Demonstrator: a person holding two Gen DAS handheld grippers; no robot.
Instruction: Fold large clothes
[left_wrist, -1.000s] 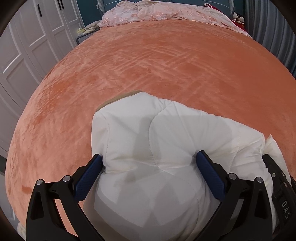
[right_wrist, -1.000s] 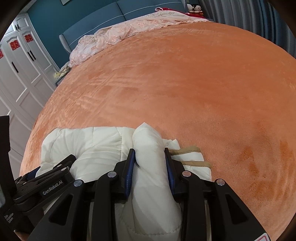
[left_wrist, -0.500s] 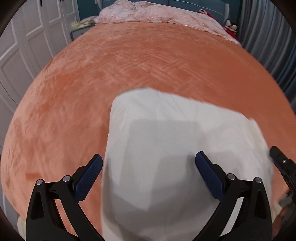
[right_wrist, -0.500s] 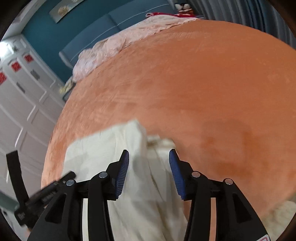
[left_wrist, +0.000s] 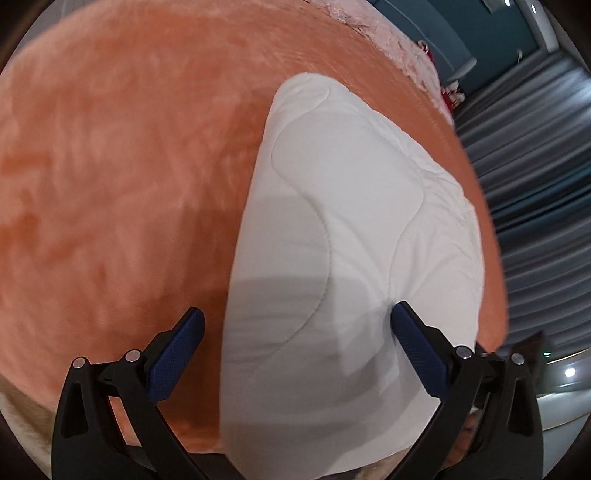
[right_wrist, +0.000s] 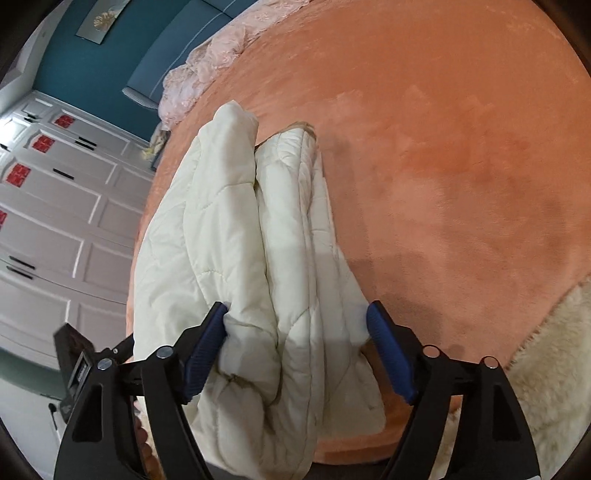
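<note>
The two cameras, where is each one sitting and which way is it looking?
Left wrist view: sits on the left gripper, looking down along its wide-apart fingers at the folded white quilted garment on the orange blanket; grey curtains at right.
Right wrist view: sits on the right gripper, whose jaws are opening around the garment; white wardrobe doors at left, teal headboard beyond.
Both share the garment, the blanket and the pink bedding.

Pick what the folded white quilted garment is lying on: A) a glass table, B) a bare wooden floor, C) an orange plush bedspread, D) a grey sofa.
C: the folded white quilted garment lies on the orange plush bedspread, which surrounds it in both wrist views.
</note>
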